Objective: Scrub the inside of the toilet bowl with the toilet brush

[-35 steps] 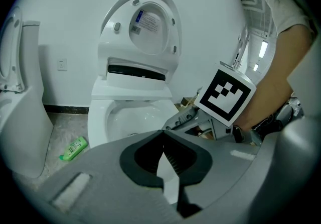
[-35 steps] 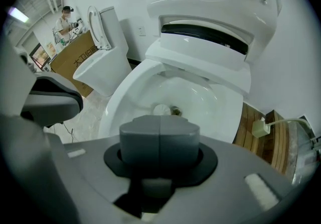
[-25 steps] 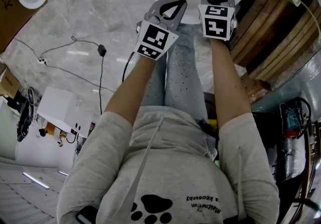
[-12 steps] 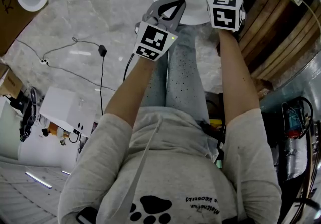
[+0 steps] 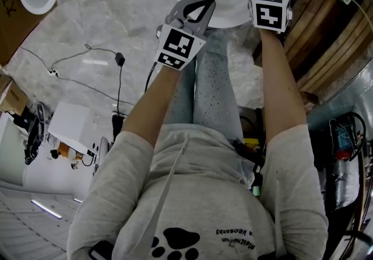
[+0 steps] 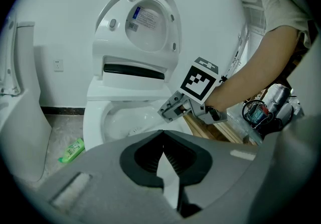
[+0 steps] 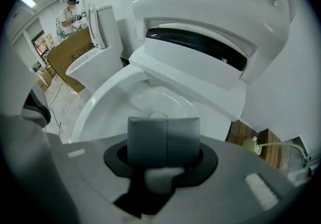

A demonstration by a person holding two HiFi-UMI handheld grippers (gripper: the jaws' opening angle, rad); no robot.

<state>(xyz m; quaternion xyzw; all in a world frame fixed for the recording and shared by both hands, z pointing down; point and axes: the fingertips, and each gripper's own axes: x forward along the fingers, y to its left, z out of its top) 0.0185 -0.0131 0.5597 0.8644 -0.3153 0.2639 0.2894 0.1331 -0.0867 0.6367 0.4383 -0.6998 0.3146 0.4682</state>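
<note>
1. Plainly found the right gripper (image 7: 164, 122) above the open toilet bowl (image 7: 90, 112), jaws pressed together on a pale stub lodged low between them, judged to be the handle of the toilet brush (image 7: 160, 177); could not make out the bristle end, presumably down inside the bowl.
2. Found the left gripper (image 6: 161, 133) just in front of the bowl's rim, jaws closed tip to tip with nothing in them.
3. Judged a slip the likeliest fault: with so thin a handle gripped so low, could twist or drop into the bowl under hard scrubbing.
4. Feared splashing over the rim onto the wooden planks (image 5: 315, 37) beside the bowl, given fast strokes.
5. Noted the raised seat (image 6: 109, 32) behind the bowl; could be knocked by a high backstroke.
6. Could clip the idle left gripper if swept toward the near rim.
</note>
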